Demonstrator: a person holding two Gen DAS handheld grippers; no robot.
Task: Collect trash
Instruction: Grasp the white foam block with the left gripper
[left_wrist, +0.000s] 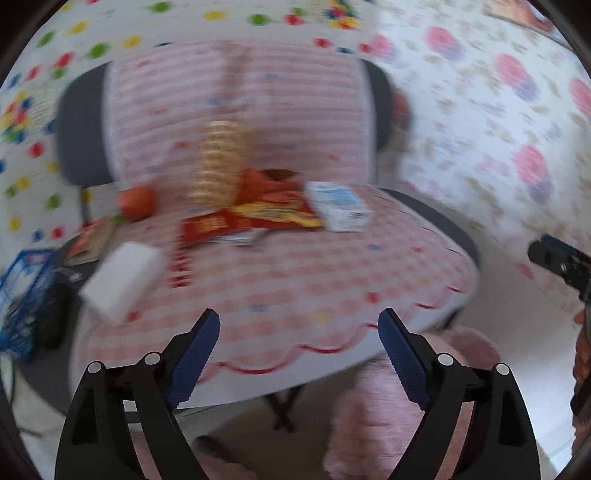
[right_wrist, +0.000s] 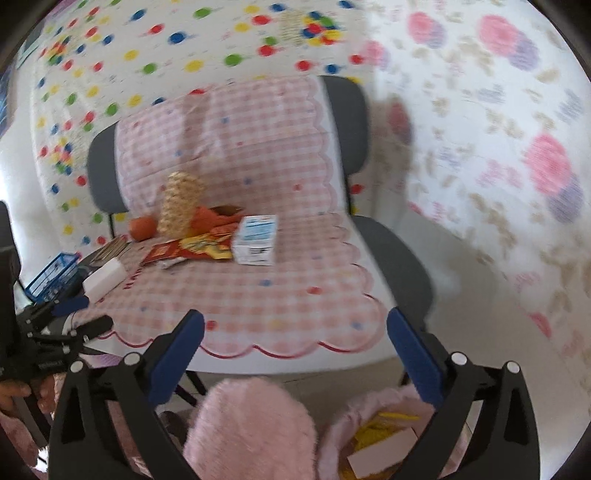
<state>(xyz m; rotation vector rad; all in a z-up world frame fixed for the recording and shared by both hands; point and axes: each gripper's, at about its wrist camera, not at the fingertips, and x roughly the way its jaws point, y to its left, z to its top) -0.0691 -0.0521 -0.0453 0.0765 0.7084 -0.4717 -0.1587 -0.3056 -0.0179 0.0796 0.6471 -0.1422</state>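
Nearest us, both sets of jaws stand wide with nothing between them: the left gripper (left_wrist: 297, 350) and the right gripper (right_wrist: 295, 350) hang short of the seat, aimed downward at it. Below the right gripper lies a fluffy pink bag (right_wrist: 255, 424); its mouth shows a white box and yellow scraps, so we judge it the collection point, kept close for short drops. Beyond, a chair (right_wrist: 391, 254) draped in a pink checked cloth (left_wrist: 295, 280) carries the remaining trash: a white block (left_wrist: 122, 280) at the left edge, a red and yellow wrapper (left_wrist: 251, 219) mid-seat, a small white and blue carton (left_wrist: 340, 208) beside it. Furthest back, an orange fruit (left_wrist: 136, 201) and a woven straw object (left_wrist: 219, 164) rest against the backrest. The blur forbids finer detail.
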